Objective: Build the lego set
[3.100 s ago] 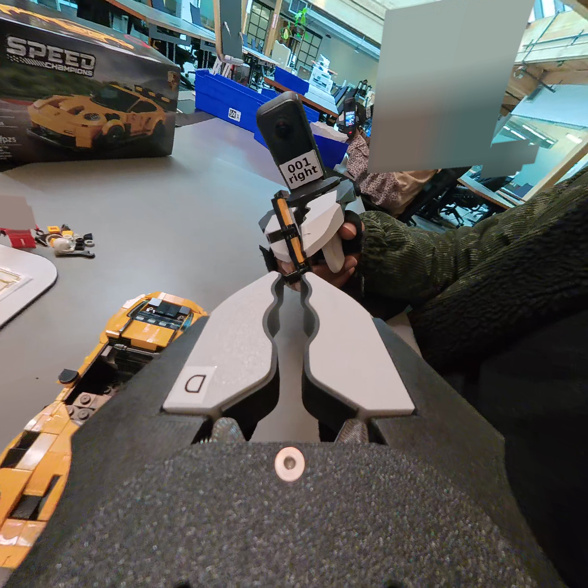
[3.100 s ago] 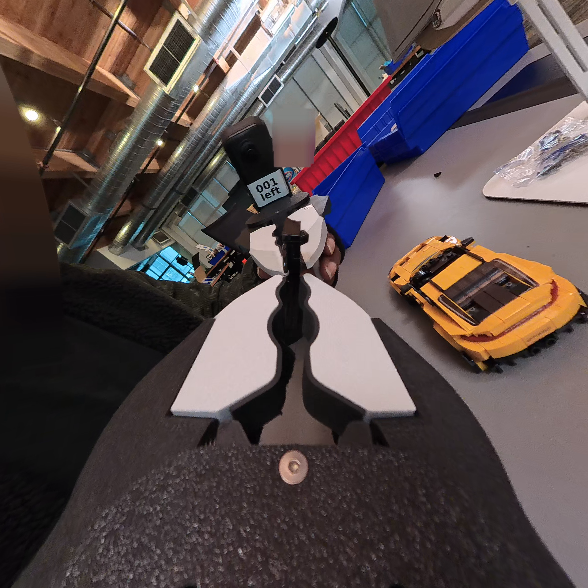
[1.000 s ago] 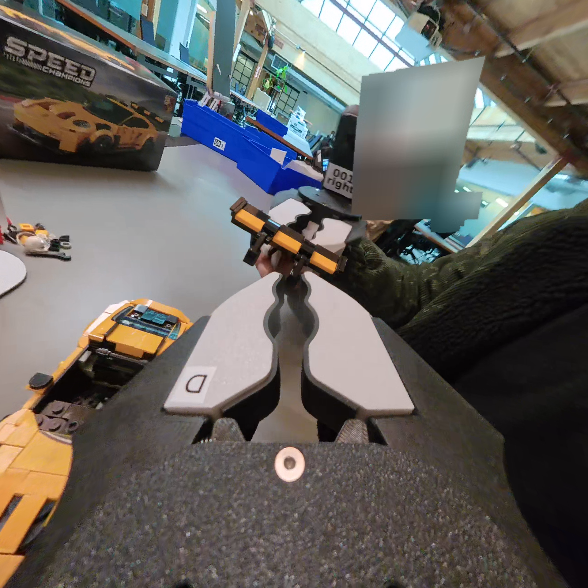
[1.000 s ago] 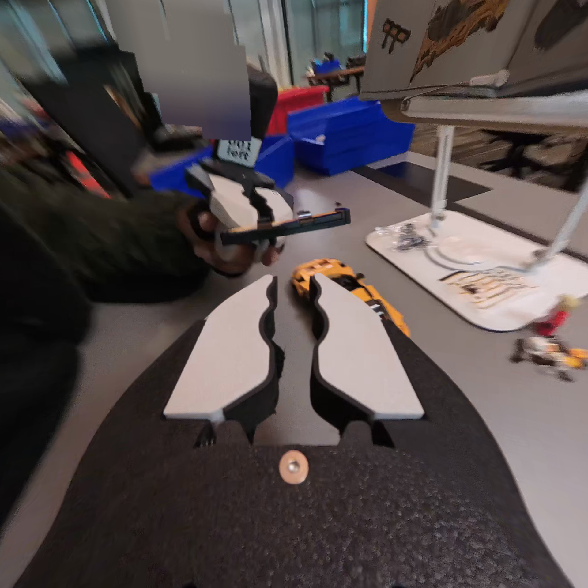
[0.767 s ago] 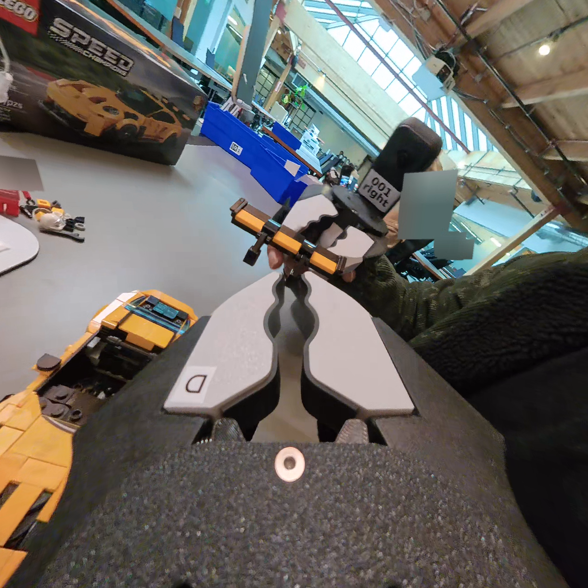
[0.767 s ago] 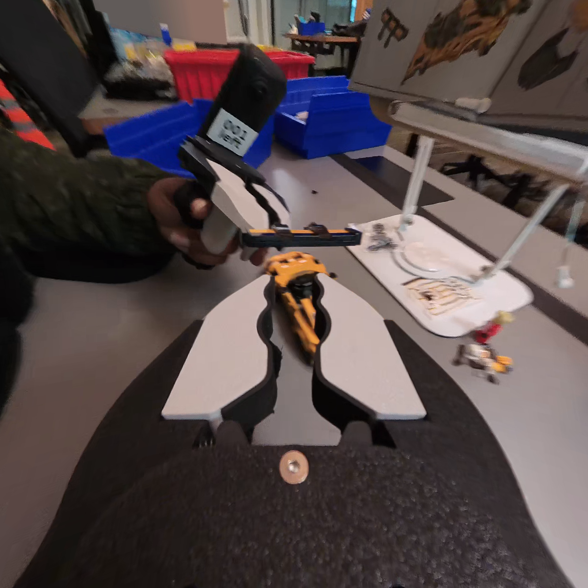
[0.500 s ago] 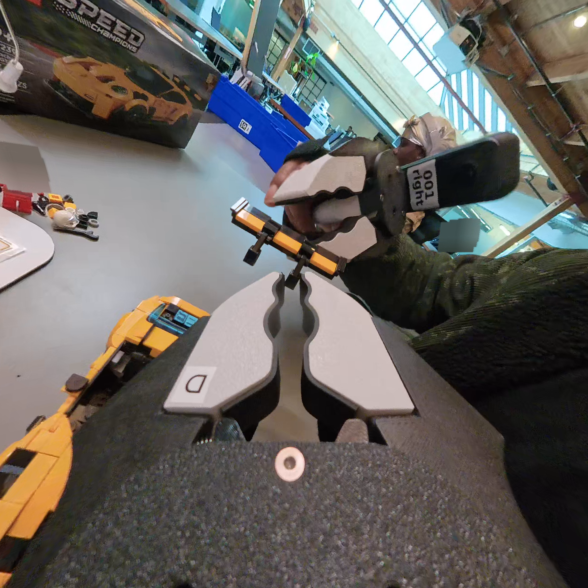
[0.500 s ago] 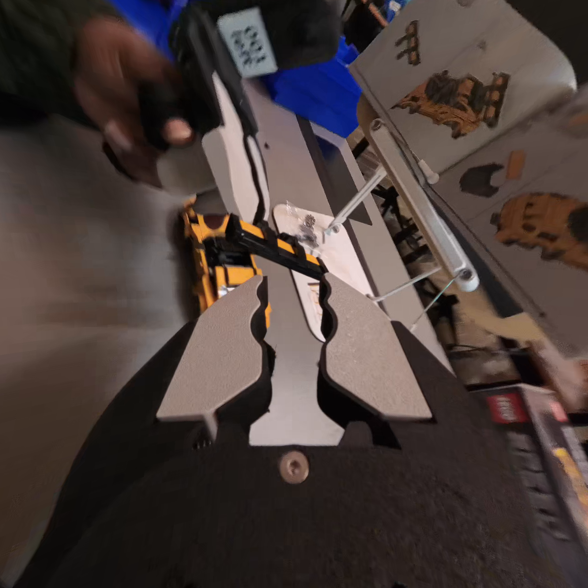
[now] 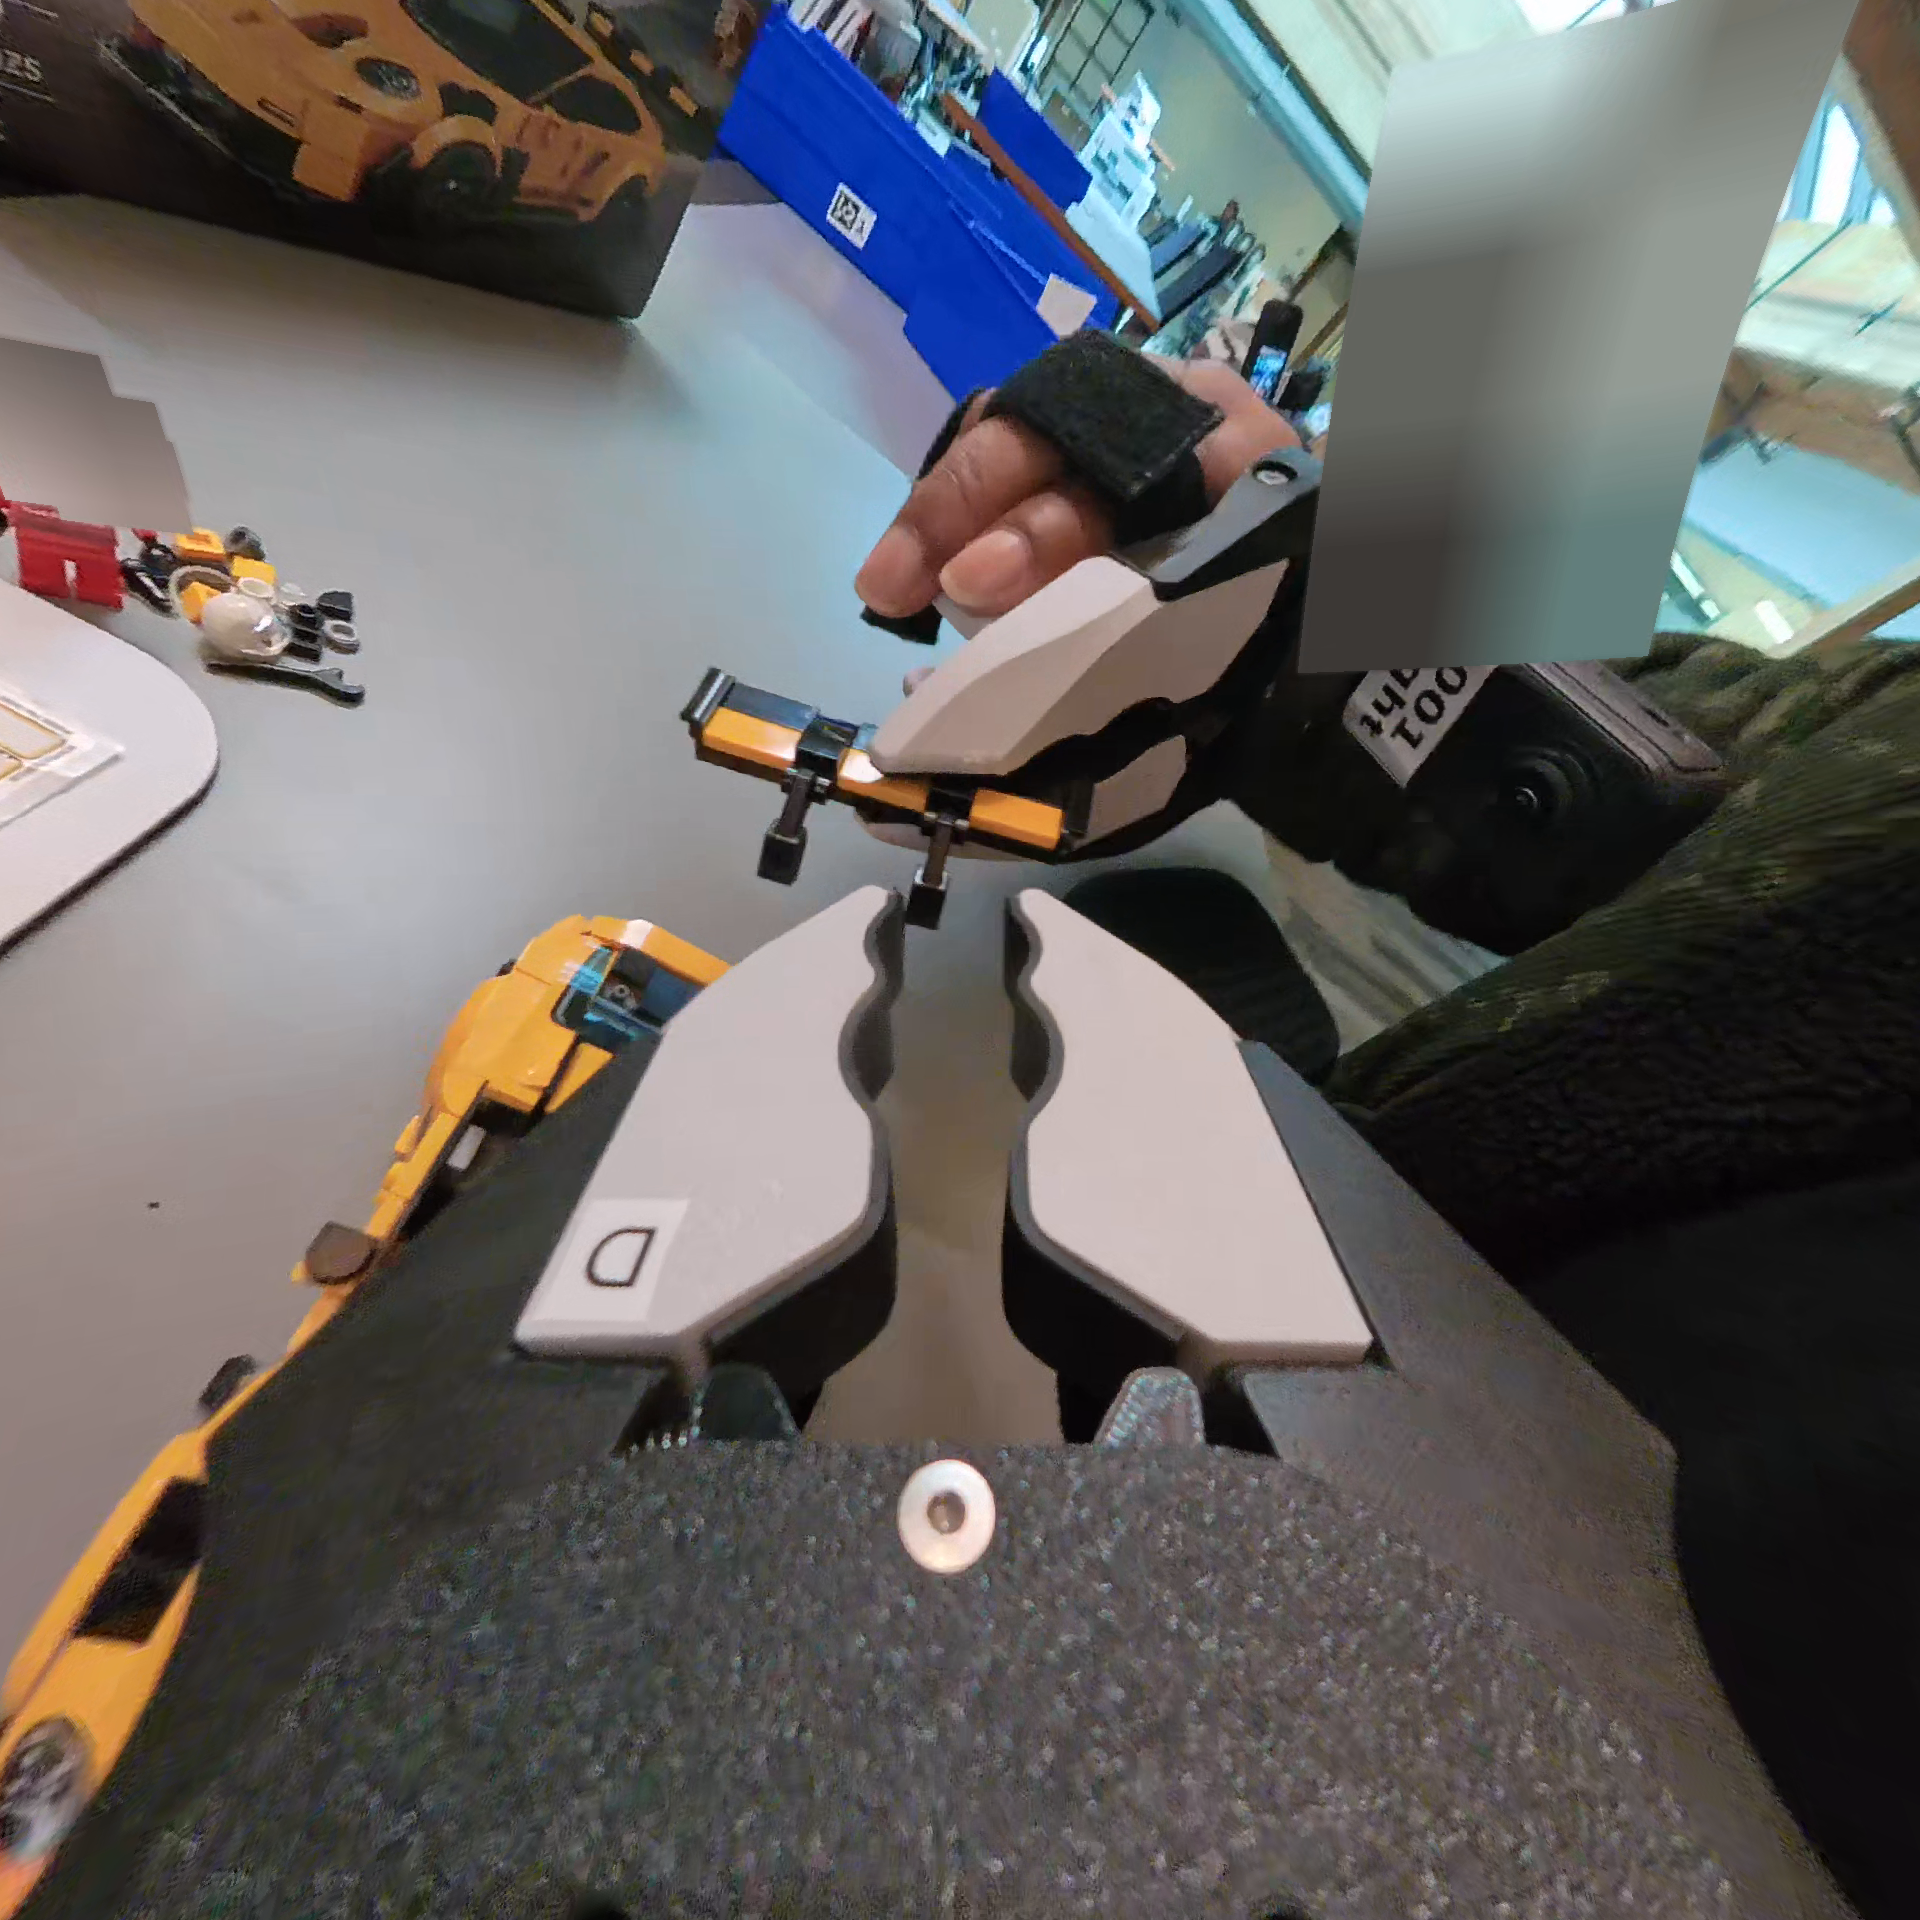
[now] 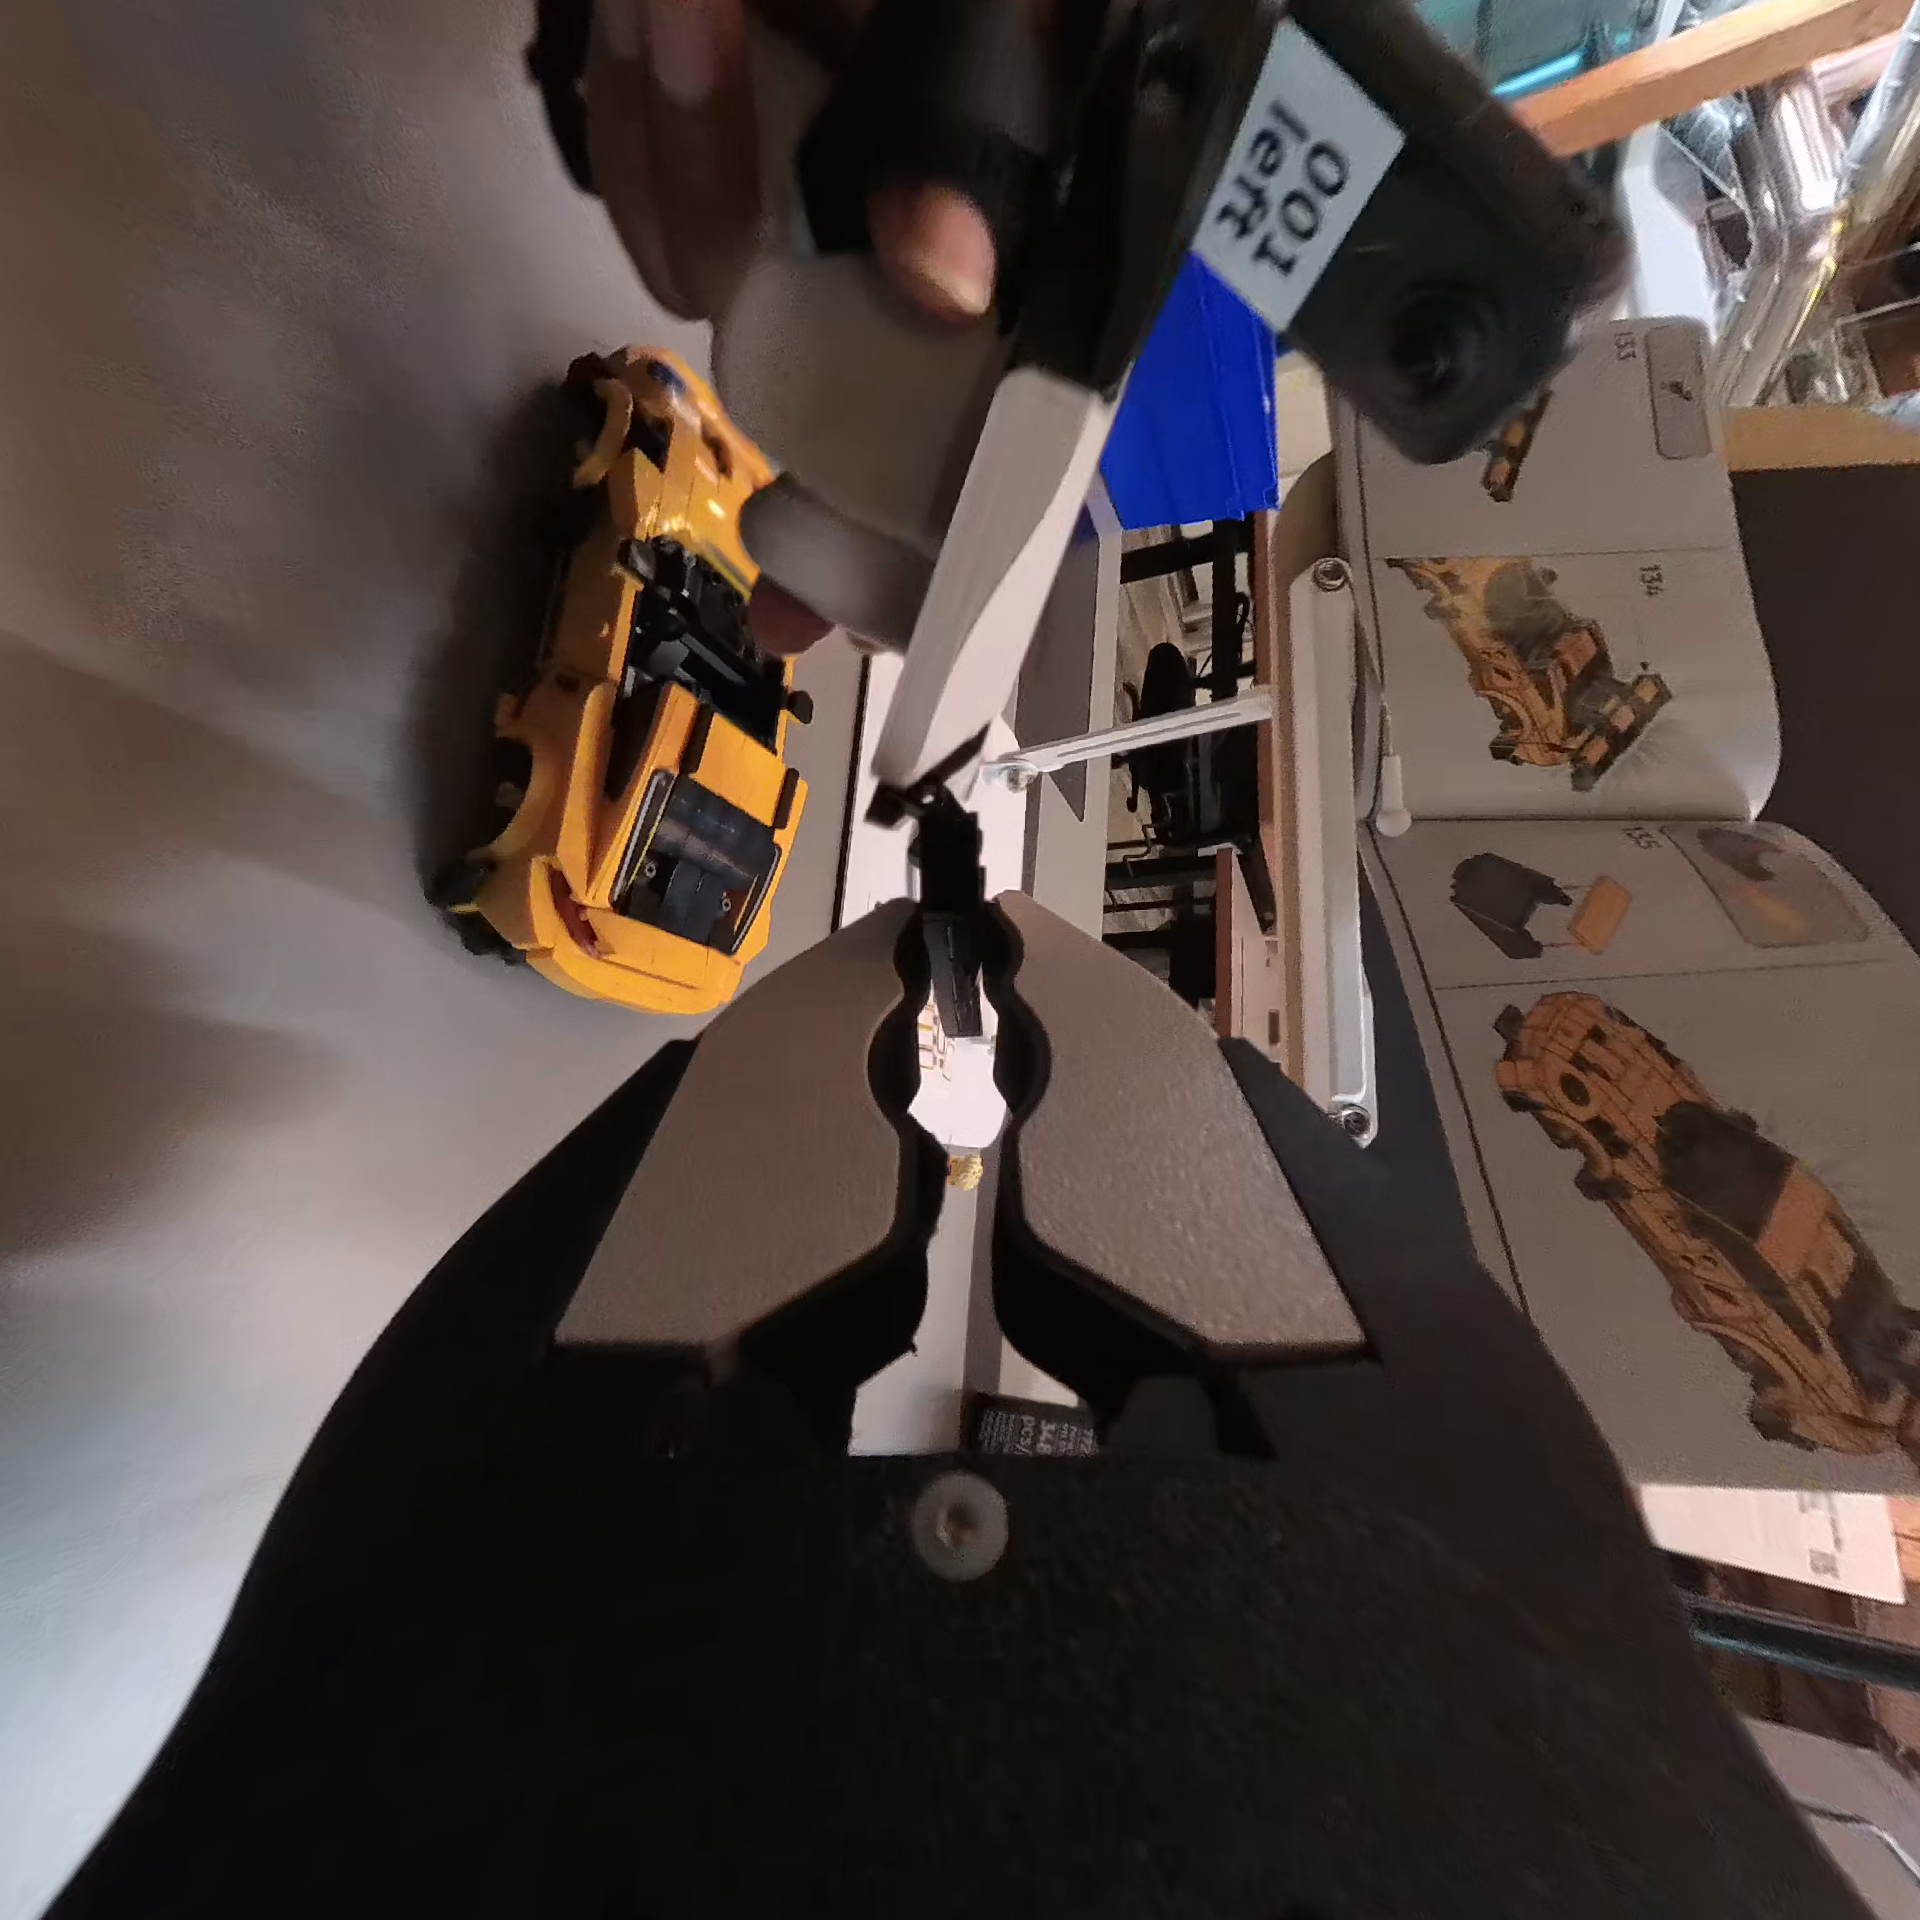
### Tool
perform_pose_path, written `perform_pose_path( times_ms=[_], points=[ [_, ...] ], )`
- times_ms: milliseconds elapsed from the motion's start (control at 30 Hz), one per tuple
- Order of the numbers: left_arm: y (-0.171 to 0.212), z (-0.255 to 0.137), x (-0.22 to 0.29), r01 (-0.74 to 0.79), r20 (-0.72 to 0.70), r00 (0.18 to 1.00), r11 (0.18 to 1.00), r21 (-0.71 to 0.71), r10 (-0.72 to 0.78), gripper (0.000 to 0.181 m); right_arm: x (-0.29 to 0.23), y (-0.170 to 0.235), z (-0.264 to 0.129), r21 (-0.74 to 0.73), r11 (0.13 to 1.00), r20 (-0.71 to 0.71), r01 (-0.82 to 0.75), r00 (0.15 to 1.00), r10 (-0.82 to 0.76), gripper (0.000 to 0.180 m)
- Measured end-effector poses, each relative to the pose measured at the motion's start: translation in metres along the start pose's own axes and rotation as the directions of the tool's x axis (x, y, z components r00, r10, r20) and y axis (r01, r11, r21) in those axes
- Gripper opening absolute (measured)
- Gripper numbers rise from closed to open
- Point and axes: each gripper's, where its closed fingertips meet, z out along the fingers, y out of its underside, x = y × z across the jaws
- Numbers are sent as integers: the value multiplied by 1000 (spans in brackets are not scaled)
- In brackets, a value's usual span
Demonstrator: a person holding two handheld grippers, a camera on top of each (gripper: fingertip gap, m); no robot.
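Above the grey table [image 9: 540, 436], right gripper [image 10: 951, 914] clamped on slim orange-black spoiler [image 9: 883, 779]; left gripper [image 9: 951, 914] parted, empty.

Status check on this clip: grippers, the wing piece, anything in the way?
Right gripper shut on wing piece. Left gripper open, just below it. Yellow car on table; path clear.

1. The right gripper [image 10: 954, 935] has its jaws closed on a thin black lego piece [image 10: 954, 951].
2. The left gripper [image 10: 914, 774] comes in from above and touches the piece's far end.
3. A yellow lego car [image 10: 644, 707] sits on the grey surface [image 10: 239, 935].
4. An open instruction book [image 10: 1621, 935] stands at the right.
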Motion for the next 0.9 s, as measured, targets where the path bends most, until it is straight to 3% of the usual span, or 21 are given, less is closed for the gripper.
perform_pose_path(
  times_ms=[133, 333, 633, 900],
  points=[
    [-4, -16, -16, -116, 141, 982, 991, -60, 123, 20, -10, 11, 8, -18, 996, 44, 82, 996, -82, 9],
    [9, -26, -55, -291, 330, 863, 911, -293, 382, 21, -33, 19, 24, -35, 980, 94, 194, 977, -190, 8],
    [7, -16, -66, -349, 319, 817, 853, -388, 479, 16, -41, 18, 23, -46, 922, 109, 384, 919, -378, 8],
    [6, -6, -67, -356, 274, 824, 829, -431, 496, 4, -44, 11, 22, -48, 912, 123, 408, 908, -400, 8]
  ],
)
